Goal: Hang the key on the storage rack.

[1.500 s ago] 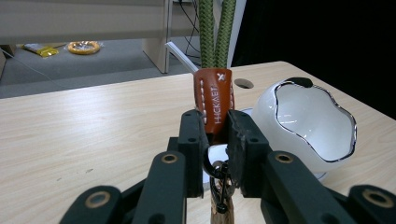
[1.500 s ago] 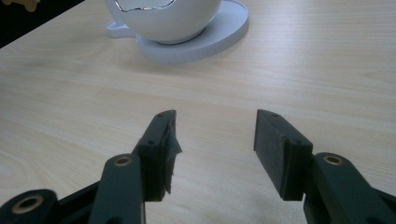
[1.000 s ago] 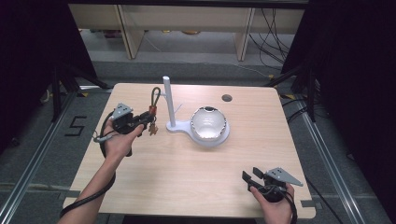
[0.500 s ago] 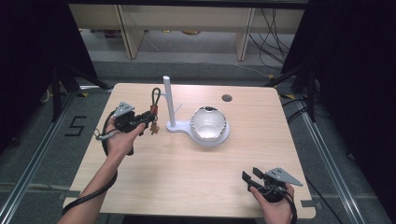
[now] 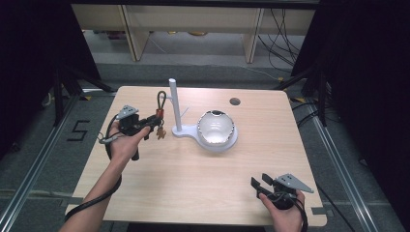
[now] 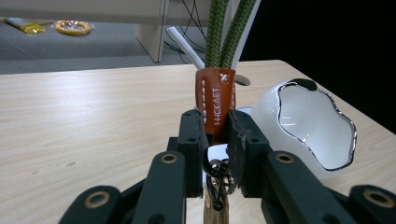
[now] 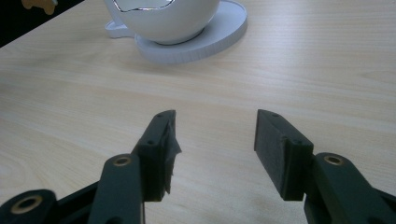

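My left gripper (image 5: 153, 123) is shut on a keychain (image 5: 160, 112) and holds it above the table's left side, just left of a white post (image 5: 174, 102). In the left gripper view the jaws (image 6: 215, 133) clamp the orange leather tag (image 6: 215, 103). A green cord loop (image 6: 224, 30) rises from the tag, and metal rings with a wooden piece hang below it. The post stands on a white base that carries a white bowl (image 5: 216, 127) (image 6: 308, 126) with a silvery wavy rim. My right gripper (image 5: 258, 183) (image 7: 215, 135) rests open near the table's front right corner, with nothing between its jaws.
The wooden table (image 5: 193, 183) has a small round hole (image 5: 235, 101) near its far edge. Beyond the table, pale shelf legs (image 5: 252, 41) and cables lie on the floor. The bowl on its base (image 7: 196, 39) is ahead of the right gripper.
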